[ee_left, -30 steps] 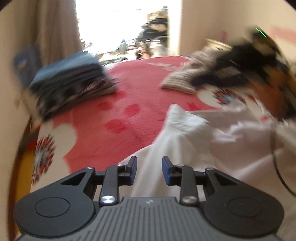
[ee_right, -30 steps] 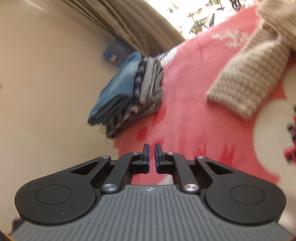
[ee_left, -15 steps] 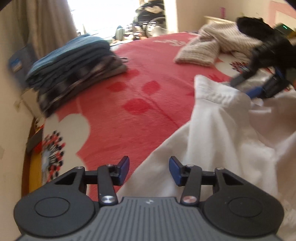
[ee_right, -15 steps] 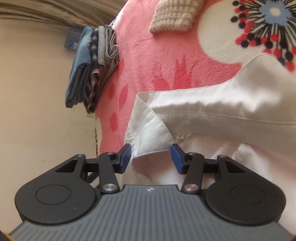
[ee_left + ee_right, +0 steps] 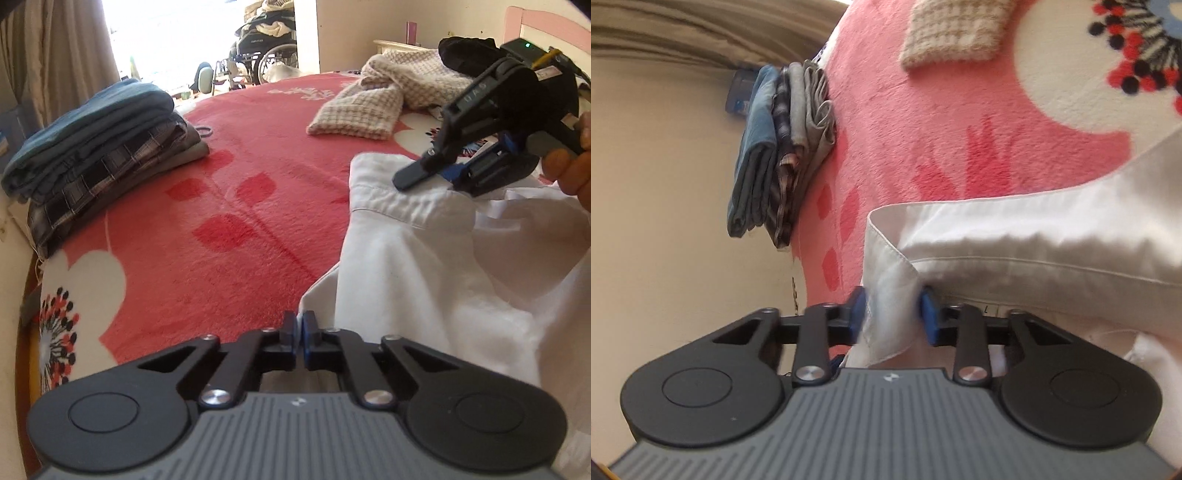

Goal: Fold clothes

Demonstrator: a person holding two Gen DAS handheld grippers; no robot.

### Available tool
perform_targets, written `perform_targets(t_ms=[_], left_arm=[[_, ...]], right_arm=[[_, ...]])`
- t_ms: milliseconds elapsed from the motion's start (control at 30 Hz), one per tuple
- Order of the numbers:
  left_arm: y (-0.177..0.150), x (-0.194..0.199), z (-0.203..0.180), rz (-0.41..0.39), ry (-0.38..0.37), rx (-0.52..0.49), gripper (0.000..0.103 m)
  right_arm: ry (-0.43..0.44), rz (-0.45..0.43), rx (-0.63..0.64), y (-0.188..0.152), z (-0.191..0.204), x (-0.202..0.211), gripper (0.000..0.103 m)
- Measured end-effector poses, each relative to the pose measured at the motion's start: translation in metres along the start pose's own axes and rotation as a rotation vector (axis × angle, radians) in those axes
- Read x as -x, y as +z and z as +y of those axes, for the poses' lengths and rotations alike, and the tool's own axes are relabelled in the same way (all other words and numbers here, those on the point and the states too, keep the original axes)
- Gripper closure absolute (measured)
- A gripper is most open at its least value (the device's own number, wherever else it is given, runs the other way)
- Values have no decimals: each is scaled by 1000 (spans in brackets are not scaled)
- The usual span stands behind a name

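White cotton shirt (image 5: 424,266) is lying rumpled on the bed's red flowery blanket (image 5: 229,206), collar end toward the folded pile (image 5: 96,147) by the wall. Stuff like this is light and floppy, no stiffness at all except the collar and seams, so I reckon those are the spots to grab, since they won't slide out the way a single loose layer would.

Left tool (image 5: 298,328) has just snapped closed; its pads are together right at the shirt's lower edge, but whether there's actually cloth pinched in there I honestly can't tell, the tips cover that spot. Right tool (image 5: 892,314) has been closing on the collar corner, with a bunched fold of collar squeezed between the blue pads (image 5: 857,306), so that one's got hold.

Sleeves and buttons are buried in the folds, and the shirt's right side runs off frame. The knit sweater (image 5: 369,107) further back is waiting its turn.
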State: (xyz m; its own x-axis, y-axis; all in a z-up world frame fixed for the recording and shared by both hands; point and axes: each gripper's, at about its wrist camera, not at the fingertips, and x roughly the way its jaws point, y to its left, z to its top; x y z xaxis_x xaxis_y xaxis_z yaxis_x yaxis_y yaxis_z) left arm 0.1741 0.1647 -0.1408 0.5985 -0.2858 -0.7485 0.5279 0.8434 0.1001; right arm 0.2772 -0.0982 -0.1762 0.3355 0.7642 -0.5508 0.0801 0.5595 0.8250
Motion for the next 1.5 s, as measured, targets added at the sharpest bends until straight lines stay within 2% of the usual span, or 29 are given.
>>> perform_targets(t_ms=[100, 200, 267, 400, 567, 900, 933, 1033, 1133, 1233, 1400, 1500], left_arm=[[-1, 9, 6, -51, 54, 81, 101], [-3, 19, 21, -106, 113, 214, 101], [-4, 19, 26, -110, 130, 260, 101], [-1, 10, 20, -96, 187, 258, 101], [-4, -4, 15, -61, 234, 247, 101], [-7, -11, 5, -44, 287, 187, 96], [-6, -10, 7, -43, 289, 200, 92], [-4, -3, 14, -41, 295, 242, 67], [-3, 14, 24, -57, 306, 287, 64], [-1, 42, 31, -94, 330, 318, 60], [4, 110, 39, -185, 348, 386, 56], [4, 162, 34, -239, 317, 396, 53]], right_arm=[[-47, -35, 108, -4, 12, 10, 98], [-98, -81, 217, -10, 24, 25, 100], [-133, -114, 283, -13, 30, 34, 100], [-179, -152, 363, -14, 38, 33, 100], [-284, -206, 514, -16, 52, 13, 100], [-591, -254, 895, -26, 68, -44, 98], [-586, -264, 884, -24, 69, -40, 94], [-490, -320, 759, -14, 69, -11, 90], [-358, -390, 613, -5, 64, 32, 82], [-273, -387, 552, -6, 62, 73, 82], [-240, -356, 608, -38, 62, 127, 76], [-224, -315, 639, -71, 58, 153, 70]])
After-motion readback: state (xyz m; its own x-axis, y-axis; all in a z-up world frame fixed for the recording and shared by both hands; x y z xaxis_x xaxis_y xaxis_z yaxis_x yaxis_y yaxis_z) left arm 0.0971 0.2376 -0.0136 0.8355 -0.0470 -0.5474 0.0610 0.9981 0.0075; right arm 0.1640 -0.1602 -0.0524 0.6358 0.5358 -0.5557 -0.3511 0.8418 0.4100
